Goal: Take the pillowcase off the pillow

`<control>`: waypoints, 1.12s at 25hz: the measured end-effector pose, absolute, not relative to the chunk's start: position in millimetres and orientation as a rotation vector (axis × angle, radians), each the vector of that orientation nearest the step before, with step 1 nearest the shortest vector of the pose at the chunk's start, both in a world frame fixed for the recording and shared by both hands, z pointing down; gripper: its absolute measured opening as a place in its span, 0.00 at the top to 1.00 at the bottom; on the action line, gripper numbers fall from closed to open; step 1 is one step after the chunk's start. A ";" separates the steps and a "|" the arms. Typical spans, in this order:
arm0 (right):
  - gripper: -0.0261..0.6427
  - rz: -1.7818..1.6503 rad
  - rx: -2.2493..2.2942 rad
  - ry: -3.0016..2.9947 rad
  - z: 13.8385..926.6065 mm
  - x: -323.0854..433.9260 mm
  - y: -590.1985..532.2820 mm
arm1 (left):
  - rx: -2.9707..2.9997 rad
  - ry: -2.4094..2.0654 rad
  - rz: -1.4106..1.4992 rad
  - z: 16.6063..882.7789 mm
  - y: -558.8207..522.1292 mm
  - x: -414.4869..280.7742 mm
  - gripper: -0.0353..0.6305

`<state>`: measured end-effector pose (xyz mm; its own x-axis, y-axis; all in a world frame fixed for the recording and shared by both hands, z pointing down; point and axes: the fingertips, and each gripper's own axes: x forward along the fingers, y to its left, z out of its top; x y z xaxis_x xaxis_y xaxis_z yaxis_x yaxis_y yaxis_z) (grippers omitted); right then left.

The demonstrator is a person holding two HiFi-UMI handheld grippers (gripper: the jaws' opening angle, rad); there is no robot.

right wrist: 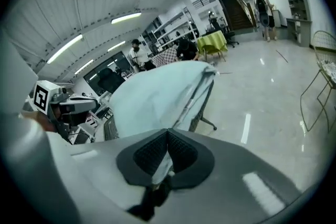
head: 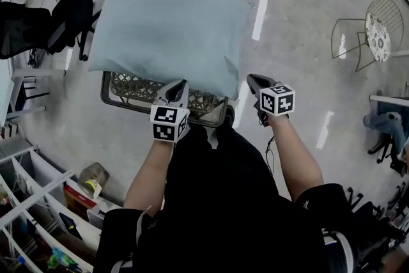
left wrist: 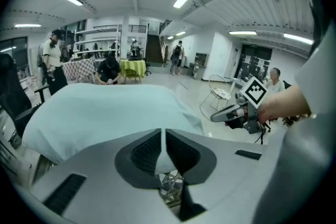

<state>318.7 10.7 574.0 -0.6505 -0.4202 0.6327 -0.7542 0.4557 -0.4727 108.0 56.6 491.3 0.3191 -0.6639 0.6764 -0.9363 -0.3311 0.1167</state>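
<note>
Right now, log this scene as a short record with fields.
pillow: lying flat on a lattice stand
pillowcase: pale blue, not yet taken off
left tongs: shut, tips at the pillow's near edge, contact unclear, no cloth seen gripped
right tongs: shut, beside the pillow's near right corner, apart from it
surroundings: wire chair on the floor to the right

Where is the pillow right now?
Head view, centre: the pillow lies on the woven stand, near edge by the left gripper, right gripper off its right corner.
</note>
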 end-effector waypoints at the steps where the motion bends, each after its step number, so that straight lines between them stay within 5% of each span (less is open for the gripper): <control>1: 0.94 1.084 0.968 -2.249 591.0 317.8 7.5 | 2.083 -1.382 0.760 504.5 54.2 107.8 0.88; 6: 0.94 1.160 0.899 -2.195 637.2 297.8 -18.4 | 2.058 -1.274 0.914 554.6 41.1 101.4 0.66; 7: 0.90 1.188 0.870 -2.201 639.8 289.3 -18.5 | 2.056 -1.257 0.952 561.6 41.0 99.3 0.65; 8: 0.70 1.225 0.836 -2.209 640.7 279.6 -16.7 | 2.056 -1.247 0.984 567.3 40.3 97.0 0.65; 11: 0.71 1.264 0.777 -2.252 632.1 256.4 -5.3 | 2.072 -1.227 1.030 575.6 36.3 95.1 0.65; 20: 0.78 1.216 0.523 -2.307 599.6 222.1 83.8 | 2.111 -1.132 1.144 579.5 41.9 79.1 0.92; 23: 0.90 1.155 0.493 -2.303 597.8 213.0 105.7 | 2.115 -1.111 1.110 575.6 46.8 70.5 0.93; 26: 0.89 1.158 0.489 -2.288 597.7 204.3 116.2 | 2.132 -1.083 1.127 574.0 52.6 60.0 0.94; 28: 0.78 1.145 0.546 -2.255 602.3 209.0 113.3 | 2.147 -1.061 1.110 570.9 57.0 55.1 0.94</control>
<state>209.0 113.3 602.3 -0.7677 -0.1073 0.6318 -0.5734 0.5551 -0.6025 55.1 57.0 570.9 0.3652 -0.4114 0.8351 -0.8159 -0.5735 0.0743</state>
